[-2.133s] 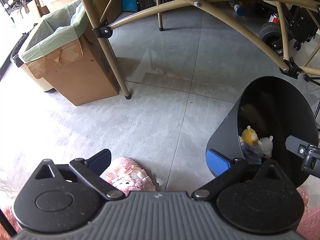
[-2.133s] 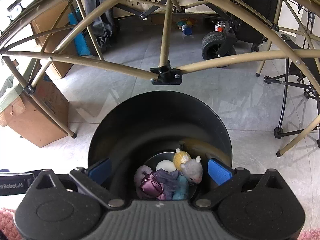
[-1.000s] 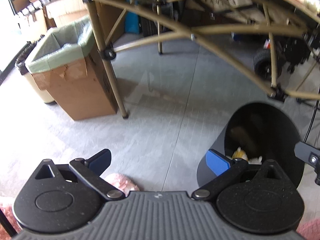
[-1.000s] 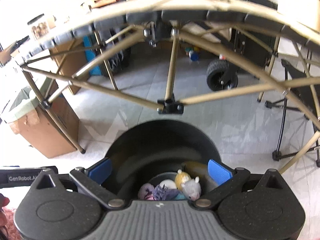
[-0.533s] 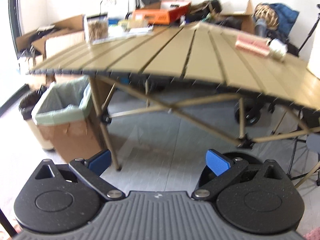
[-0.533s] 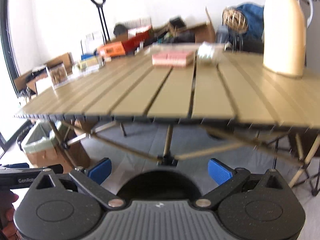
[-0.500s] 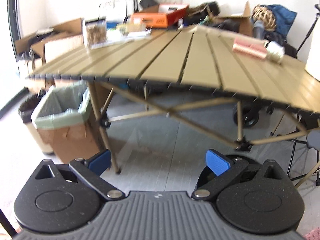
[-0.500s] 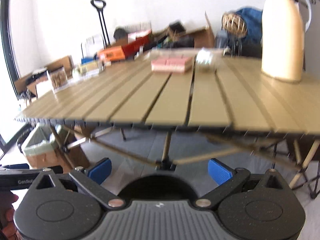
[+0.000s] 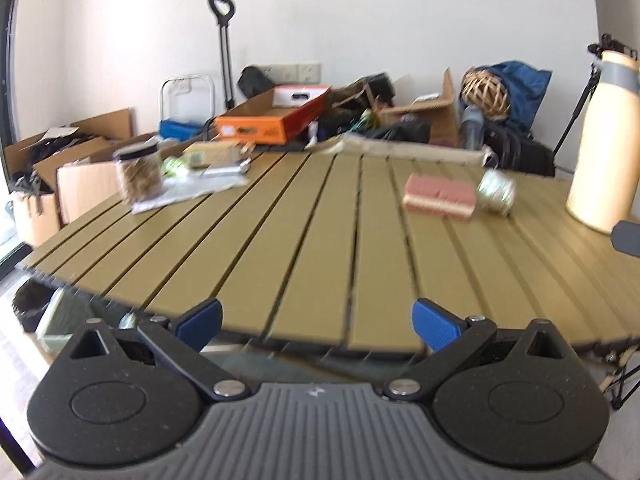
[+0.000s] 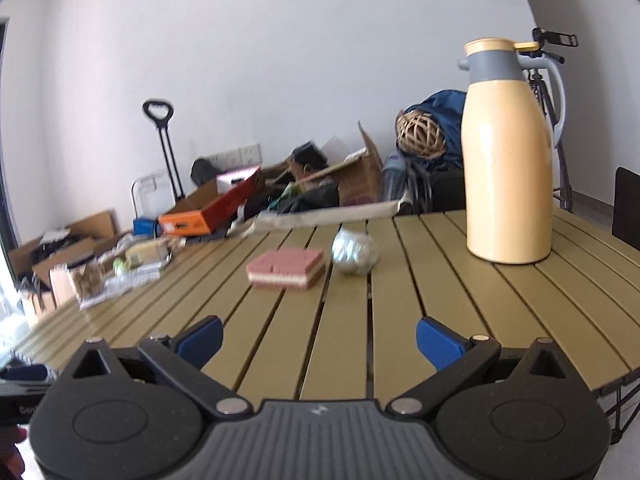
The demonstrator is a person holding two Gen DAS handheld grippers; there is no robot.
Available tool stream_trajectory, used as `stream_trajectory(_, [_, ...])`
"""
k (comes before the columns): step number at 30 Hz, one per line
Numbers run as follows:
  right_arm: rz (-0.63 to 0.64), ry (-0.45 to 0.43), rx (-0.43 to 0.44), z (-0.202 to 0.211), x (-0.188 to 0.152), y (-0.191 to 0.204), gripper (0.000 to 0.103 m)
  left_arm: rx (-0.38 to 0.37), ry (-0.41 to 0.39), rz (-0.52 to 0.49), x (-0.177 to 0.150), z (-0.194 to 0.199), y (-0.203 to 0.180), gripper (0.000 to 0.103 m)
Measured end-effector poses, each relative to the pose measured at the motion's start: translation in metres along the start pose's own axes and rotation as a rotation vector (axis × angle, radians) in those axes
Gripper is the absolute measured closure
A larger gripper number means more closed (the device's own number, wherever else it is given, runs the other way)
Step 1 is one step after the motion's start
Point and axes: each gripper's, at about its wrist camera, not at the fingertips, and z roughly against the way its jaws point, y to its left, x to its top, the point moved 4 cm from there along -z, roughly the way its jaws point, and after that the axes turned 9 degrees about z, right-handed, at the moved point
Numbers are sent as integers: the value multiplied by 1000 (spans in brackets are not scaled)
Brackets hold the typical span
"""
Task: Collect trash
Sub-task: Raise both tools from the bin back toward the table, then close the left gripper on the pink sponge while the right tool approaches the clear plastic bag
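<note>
Fingers of the left gripper [image 9: 318, 325] stand wide apart with nothing between them, and they are at the near edge of the slatted surface [image 9: 304, 248]. Fingers of the right gripper [image 10: 319, 340] are also spread wide and empty, above the near edge of the same surface.

On this surface, toward the far right part, a crumpled foil ball [image 10: 354, 256] lies just beside a pink sponge block [image 10: 286, 268]; I cannot tell if the two touch. Both are well apart from the fingers of each gripper. To the right of the ball, a cream thermos jug [image 10: 506, 152] stands upright near the right edge. At the far left corner there is a clear jar [image 9: 140, 176] on some papers [image 9: 192, 190]. An orange box [image 9: 272, 120] sits behind the far edge, among other clutter by the white wall.
</note>
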Motion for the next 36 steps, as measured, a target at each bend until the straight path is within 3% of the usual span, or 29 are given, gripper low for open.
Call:
stream_trajectory(5, [-46,-56,-32,-16,29,-22,0,-47,-24,0,26,-16,-26,0])
stream_trajectory(16, [-182,-62,-78,-80,60,-78,0,-105,2,-34,66,-91,-91,0])
stream_trajectory(22, [-276,-28,-112,-121,57,-113,0,-134,58,-49,77,-140,-126,0])
stream_trajectory(29, [-326,31,-170,-157,42,-138,0,-133,108,-173,91,-197,-161,0])
stream_trajectory(36, [-414,79,-198,-169,21,-152,0,-109,181,-160,90,-244,-171,0])
